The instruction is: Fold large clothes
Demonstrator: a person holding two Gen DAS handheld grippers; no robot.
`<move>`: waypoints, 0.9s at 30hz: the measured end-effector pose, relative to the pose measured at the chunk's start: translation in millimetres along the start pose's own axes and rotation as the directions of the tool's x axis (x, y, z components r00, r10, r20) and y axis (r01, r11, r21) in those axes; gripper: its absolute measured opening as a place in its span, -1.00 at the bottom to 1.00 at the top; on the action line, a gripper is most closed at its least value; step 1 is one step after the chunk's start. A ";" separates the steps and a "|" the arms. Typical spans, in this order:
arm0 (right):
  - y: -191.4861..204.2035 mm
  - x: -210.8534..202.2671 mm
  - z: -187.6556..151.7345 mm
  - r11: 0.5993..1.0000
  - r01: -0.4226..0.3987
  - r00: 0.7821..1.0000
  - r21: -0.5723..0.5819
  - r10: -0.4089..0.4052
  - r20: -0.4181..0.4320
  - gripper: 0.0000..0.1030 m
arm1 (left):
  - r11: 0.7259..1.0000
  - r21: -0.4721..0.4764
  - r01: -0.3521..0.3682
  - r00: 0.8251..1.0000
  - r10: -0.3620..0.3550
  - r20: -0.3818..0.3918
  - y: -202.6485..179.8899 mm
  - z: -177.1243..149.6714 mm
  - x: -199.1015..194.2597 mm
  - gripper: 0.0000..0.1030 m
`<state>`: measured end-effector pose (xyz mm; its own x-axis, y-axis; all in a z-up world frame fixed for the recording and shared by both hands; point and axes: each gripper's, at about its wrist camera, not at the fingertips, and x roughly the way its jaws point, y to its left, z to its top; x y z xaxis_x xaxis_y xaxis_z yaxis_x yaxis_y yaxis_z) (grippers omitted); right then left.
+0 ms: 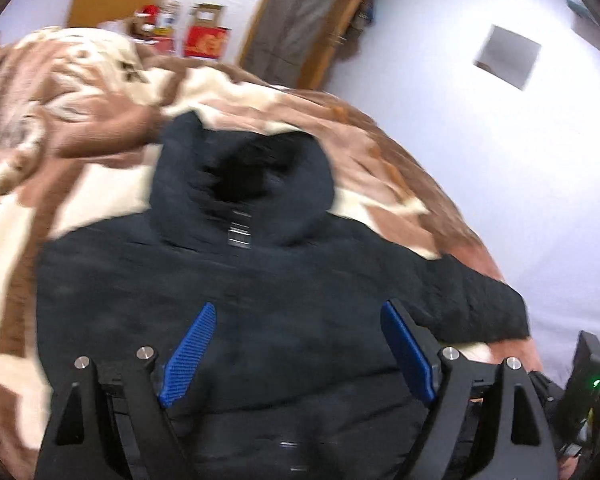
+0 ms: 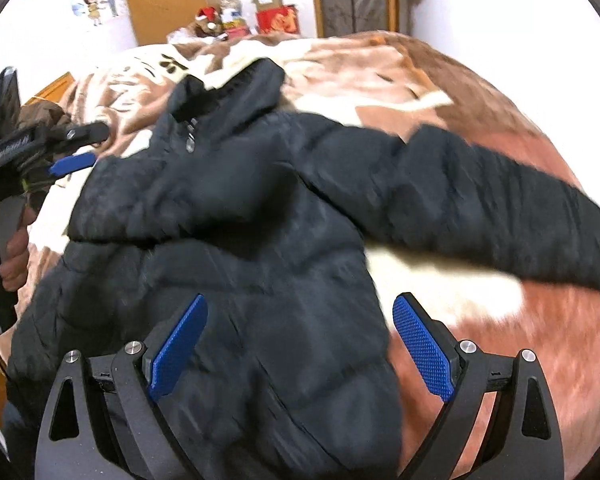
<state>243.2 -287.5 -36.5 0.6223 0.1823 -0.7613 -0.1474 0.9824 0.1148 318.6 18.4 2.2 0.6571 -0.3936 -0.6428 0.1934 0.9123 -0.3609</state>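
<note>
Spread face-up on a bed covered by a brown-and-cream plush blanket (image 2: pixel 480 92): a large black quilted hooded jacket (image 2: pixel 260 208), hood toward the far wall, hem toward the cameras. One sleeve already lying folded across the chest; the other black padded sleeve (image 2: pixel 500 216) stretched out straight to the right, long axis running from shoulder to cuff, slightly toward the near right.

Right tongs (image 2: pixel 300 344) spread wide, nothing between the blue pads, hanging over the jacket's lower right edge, the outstretched sleeve ahead and to the right (clearly the nearer tool for it). Left tongs (image 1: pixel 296 348) likewise wide and empty, above the jacket's middle, well apart from that cuff.

Likely next: right tongs out to the cuff, then across the chest.
</note>
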 end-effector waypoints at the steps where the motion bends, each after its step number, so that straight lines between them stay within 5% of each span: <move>1: 5.5 4.0 7.6 1.000 -0.008 1.000 -0.004 0.008 0.014 0.75 | 0.999 -0.011 -0.037 0.999 0.037 0.008 15.3 2.6 -2.0 0.67; 4: 21.8 32.2 28.9 0.999 -0.033 0.999 -0.021 0.033 0.010 0.38 | 0.984 -0.031 -0.175 0.985 0.175 0.005 63.6 7.6 2.6 0.66; 6: 30.0 59.6 38.9 0.999 -0.036 0.999 -0.034 0.035 -0.030 -0.09 | 0.968 -0.052 -0.244 0.970 0.243 -0.025 94.6 7.4 15.8 0.66; 7: 34.5 77.1 44.8 0.998 -0.036 0.998 -0.048 0.034 -0.051 -0.14 | 0.960 -0.063 -0.273 0.962 0.271 -0.040 109.1 7.3 24.9 0.61; 11: 36.2 129.3 61.4 0.998 -0.002 0.995 -0.061 -0.004 -0.103 -0.18 | 0.937 -0.091 -0.337 0.939 0.328 -0.101 146.1 2.1 67.6 0.48; 16: 20.5 180.4 63.9 0.998 0.033 0.985 -0.050 -0.041 -0.168 -0.18 | 0.928 -0.037 -0.370 0.924 0.364 -0.120 144.4 -19.6 104.7 0.50; 22: 15.5 169.5 64.3 0.999 0.025 0.984 -0.038 -0.031 -0.177 -0.18 | 0.917 -0.032 -0.399 0.912 0.392 -0.122 134.3 -17.3 93.0 0.50; 27: 6.2 111.1 57.1 0.999 0.031 0.993 -0.014 -0.032 -0.115 -0.18 | 0.939 -0.072 -0.336 0.941 0.331 -0.074 115.5 -18.3 37.5 0.49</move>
<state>355.3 -258.8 -84.0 0.5343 0.1445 -0.8328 -0.1391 0.9869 0.0819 352.3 106.9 -75.9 0.6284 -0.0767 -0.7741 -0.0915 0.9809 -0.1715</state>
